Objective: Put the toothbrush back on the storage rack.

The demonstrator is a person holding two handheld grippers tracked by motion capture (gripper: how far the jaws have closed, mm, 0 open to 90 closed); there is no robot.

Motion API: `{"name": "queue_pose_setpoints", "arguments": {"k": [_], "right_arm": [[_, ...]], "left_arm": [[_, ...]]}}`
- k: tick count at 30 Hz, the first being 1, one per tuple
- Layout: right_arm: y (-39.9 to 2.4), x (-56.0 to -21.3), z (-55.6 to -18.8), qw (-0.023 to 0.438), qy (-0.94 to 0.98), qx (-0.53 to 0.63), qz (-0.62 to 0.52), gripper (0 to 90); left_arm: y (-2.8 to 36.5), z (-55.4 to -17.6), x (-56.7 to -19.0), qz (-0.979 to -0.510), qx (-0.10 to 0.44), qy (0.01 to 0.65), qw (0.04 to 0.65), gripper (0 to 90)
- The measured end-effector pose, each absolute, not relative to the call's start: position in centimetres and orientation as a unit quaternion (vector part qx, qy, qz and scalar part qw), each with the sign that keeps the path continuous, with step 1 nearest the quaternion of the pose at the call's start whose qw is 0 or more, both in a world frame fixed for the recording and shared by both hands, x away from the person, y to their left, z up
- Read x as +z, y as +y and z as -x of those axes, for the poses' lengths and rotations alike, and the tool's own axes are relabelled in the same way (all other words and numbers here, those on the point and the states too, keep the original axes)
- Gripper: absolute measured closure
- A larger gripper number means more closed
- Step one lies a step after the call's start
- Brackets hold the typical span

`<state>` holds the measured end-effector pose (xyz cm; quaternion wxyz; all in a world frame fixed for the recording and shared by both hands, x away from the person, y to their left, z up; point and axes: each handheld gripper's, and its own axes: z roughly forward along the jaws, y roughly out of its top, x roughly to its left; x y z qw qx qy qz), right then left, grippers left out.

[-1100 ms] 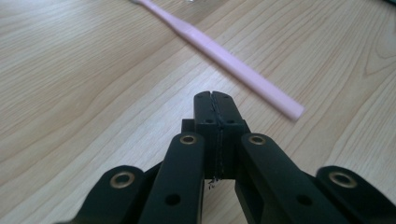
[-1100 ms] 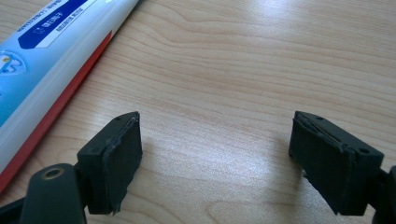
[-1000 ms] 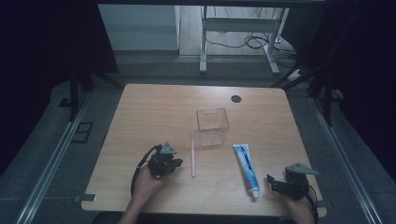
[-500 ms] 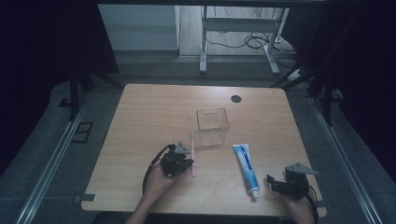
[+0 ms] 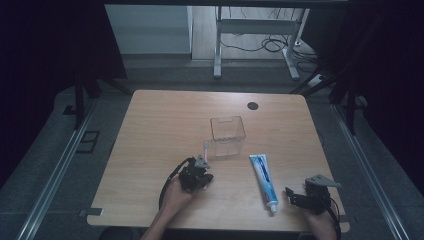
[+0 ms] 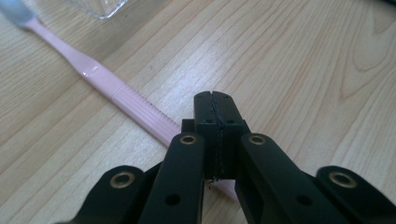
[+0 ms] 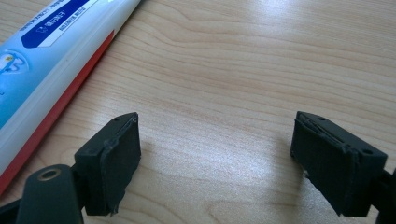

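A pink toothbrush [image 6: 116, 91] lies flat on the wooden table [image 5: 160, 130], its head near a clear plastic cup [image 5: 226, 135]. My left gripper [image 6: 215, 95] is shut, pads pressed together, directly over the brush handle, which passes underneath the jaws and not between them. In the high view the left gripper [image 5: 202, 176] covers the brush's lower part, and the toothbrush [image 5: 205, 148] head pokes out above it. A blue-and-white toothpaste tube [image 5: 262, 177] lies to the right. My right gripper [image 7: 215, 140] is open and empty, low over bare wood, with the toothpaste tube [image 7: 42, 60] at its left.
The clear cup's corner [image 6: 100, 7] lies just beyond the brush head. A dark round disc [image 5: 253, 105] sits near the table's far edge. The right gripper [image 5: 291, 196] is close to the front right corner. Metal desk legs and cables stand on the floor behind.
My left gripper has moved to the right and slightly down, from beside the toothbrush to over its handle. The right gripper has stayed in place.
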<state>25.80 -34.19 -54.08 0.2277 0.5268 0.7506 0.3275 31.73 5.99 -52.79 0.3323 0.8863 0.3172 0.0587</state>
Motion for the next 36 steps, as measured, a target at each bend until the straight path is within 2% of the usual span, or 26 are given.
{"name": "queue_pose_setpoints", "arguments": {"k": [36], "right_arm": [[-34.2,-54.1,-25.8,0.227,0.751,0.328,-0.526,15.3]], "left_arm": [[12.6,-31.8,-53.0,-0.864,0.066,0.374,0.331,89.3]]}}
